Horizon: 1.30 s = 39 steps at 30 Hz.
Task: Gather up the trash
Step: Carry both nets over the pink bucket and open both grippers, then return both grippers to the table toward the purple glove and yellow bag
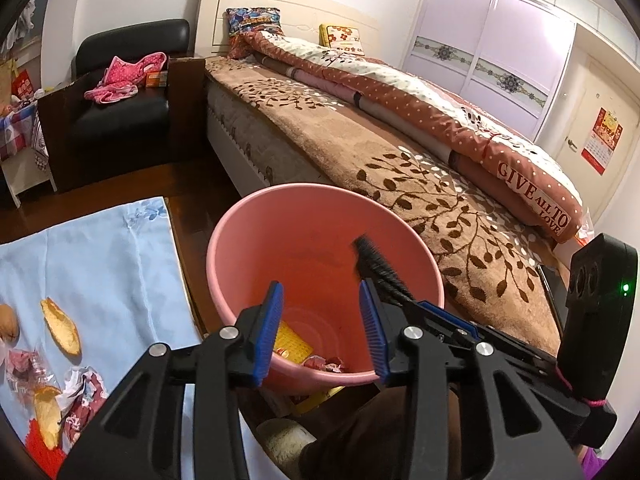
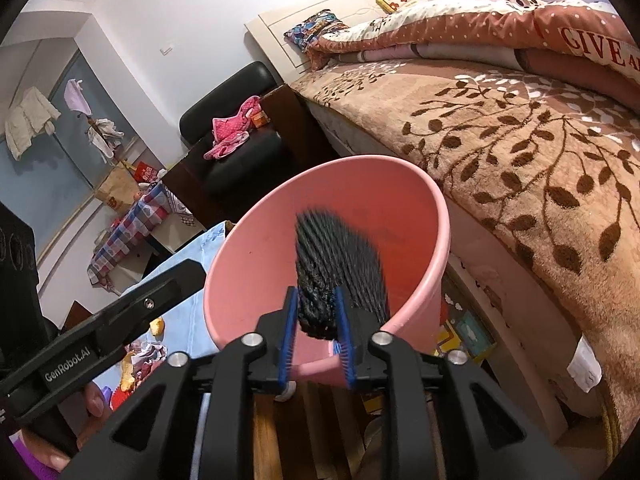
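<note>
While over bin (image 2: 436, 216) — right gripper (image 2: 316, 322), brush (image 2: 340, 256).

Left gripper (image 1: 320, 326) angles downward with its jaws apart and empty; right gripper (image 2: 316, 334) angles downward, jaws narrowly parted.

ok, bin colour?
Pink, the bin is plain with no pattern. Shows best in the left wrist view, where some trash lies at its bottom.

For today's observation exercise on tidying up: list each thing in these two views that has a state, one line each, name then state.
Pink bin: upright, open-topped, wrappers at the bottom.
Left hand-held gripper: open, nothing between its pads, above the bin.
Right hand-held gripper: black ribbed thing between its pads, over the bin.
Black ribbed thing: blurred.
Orange peel: lying on the blue cloth.
</note>
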Available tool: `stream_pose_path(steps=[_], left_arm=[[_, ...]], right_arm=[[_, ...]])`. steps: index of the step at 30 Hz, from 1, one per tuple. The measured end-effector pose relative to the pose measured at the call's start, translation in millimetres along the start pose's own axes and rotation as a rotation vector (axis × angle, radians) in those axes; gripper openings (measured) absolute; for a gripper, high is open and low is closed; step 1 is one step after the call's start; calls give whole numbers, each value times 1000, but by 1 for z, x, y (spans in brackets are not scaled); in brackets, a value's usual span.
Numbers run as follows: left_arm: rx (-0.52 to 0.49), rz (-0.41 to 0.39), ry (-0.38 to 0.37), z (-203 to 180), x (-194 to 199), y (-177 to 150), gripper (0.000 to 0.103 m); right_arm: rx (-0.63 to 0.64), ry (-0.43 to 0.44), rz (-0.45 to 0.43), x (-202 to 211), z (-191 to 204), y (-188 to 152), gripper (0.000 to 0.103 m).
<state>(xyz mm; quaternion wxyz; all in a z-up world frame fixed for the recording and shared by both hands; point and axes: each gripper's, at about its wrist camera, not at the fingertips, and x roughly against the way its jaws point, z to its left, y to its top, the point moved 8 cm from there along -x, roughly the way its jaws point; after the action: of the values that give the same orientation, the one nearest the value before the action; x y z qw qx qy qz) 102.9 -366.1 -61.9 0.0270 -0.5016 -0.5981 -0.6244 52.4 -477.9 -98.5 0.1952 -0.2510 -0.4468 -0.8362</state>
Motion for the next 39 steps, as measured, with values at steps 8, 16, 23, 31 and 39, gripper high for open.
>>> stream_pose_path(steps=[8,16,23,31,39], left_arm=[[18,3,4,4,8,-6,40],[24,2,15,5,20,-10,40],[25,-6,23,7,34,-13,40],[43,-15,68,26,58,-18,40],[84,-22,133,61,88,-27,40]], right_arm=[[10,6,-6,4,6,-2,39],[35,9,1,8,16,-7,39],[68,9,5,11,26,-9,39],[127,25,19,13,53,-17,39],[207,64,53,15,92,-37,39]])
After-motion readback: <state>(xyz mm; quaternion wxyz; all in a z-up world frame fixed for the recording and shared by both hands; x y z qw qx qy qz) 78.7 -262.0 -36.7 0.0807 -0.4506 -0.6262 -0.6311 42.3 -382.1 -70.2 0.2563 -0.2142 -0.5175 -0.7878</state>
